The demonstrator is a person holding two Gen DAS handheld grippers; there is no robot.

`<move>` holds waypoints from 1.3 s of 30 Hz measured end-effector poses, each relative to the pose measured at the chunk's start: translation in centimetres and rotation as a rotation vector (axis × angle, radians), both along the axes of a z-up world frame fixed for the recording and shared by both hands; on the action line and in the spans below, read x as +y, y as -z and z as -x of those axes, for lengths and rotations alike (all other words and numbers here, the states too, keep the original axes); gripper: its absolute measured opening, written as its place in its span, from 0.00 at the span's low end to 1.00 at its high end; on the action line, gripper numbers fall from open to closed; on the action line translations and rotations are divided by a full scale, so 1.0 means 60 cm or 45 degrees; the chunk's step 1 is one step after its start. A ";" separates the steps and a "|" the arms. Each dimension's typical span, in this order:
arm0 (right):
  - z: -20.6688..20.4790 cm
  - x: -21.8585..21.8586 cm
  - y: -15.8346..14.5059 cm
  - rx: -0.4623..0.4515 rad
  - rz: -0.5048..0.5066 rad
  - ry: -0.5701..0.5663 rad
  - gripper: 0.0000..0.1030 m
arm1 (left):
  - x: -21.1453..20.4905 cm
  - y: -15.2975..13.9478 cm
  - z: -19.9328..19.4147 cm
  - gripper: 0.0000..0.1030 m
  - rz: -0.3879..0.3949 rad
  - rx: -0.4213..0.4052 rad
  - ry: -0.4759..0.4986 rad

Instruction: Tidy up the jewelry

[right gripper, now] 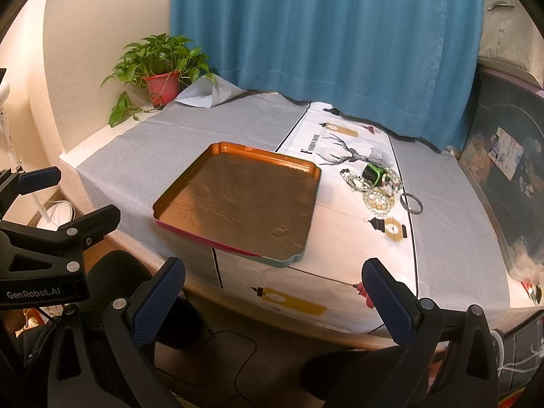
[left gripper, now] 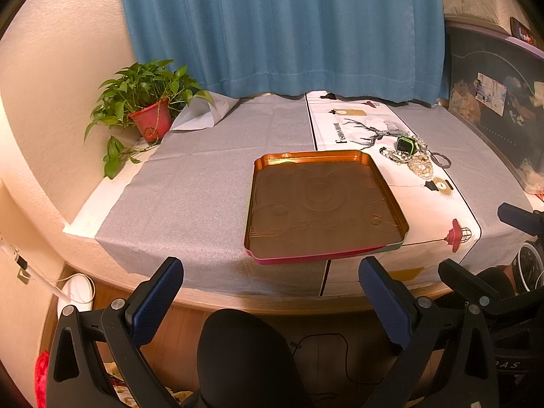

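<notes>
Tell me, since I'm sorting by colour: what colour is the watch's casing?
Bright green around a black face, clearest in the right wrist view.

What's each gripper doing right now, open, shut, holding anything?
Left gripper: open, holding nothing, short of the table edge.
Right gripper: open, holding nothing, also short of the table edge.

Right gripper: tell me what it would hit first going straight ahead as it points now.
Probably the tray, near its front corner; the right gripper, jaws open, sits short of the table edge. Depth is uncertain.
</notes>
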State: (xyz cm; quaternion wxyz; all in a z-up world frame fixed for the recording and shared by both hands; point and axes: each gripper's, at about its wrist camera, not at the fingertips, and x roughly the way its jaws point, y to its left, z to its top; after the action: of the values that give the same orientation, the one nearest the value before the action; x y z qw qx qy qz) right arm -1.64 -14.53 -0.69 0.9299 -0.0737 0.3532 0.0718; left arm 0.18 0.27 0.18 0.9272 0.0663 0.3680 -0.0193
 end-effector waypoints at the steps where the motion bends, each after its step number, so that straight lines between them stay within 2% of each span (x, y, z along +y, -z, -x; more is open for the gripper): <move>1: -0.001 -0.001 0.000 -0.001 0.000 0.000 1.00 | 0.000 0.000 0.000 1.00 0.000 0.000 0.000; 12: -0.007 -0.016 0.017 0.011 -0.030 0.035 1.00 | -0.002 0.015 -0.005 1.00 -0.017 0.042 0.012; 17: -0.039 -0.084 0.046 0.038 -0.079 0.166 1.00 | -0.025 0.030 -0.035 1.00 -0.055 0.103 0.045; 21: -0.083 -0.172 0.062 0.032 -0.090 0.308 1.00 | -0.064 0.039 -0.077 1.00 -0.070 0.161 0.093; 27: -0.180 -0.334 0.097 0.051 -0.080 0.498 1.00 | -0.163 0.040 -0.169 1.00 -0.009 0.271 0.237; 31: -0.256 -0.430 0.138 0.123 -0.095 0.486 1.00 | -0.270 0.052 -0.246 1.00 0.042 0.343 0.368; 34: -0.307 -0.481 0.168 0.166 -0.134 0.447 1.00 | -0.350 0.075 -0.305 1.00 0.036 0.387 0.418; 39: -0.376 -0.526 0.193 0.188 -0.186 0.413 1.00 | -0.431 0.132 -0.397 0.98 0.015 0.465 0.396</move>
State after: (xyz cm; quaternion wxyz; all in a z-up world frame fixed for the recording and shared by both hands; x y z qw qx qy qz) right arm 20.92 -46.07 -12.30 0.9037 0.0574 0.4215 -0.0484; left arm 24.00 -25.61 -7.77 0.8315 0.1120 0.5149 -0.1757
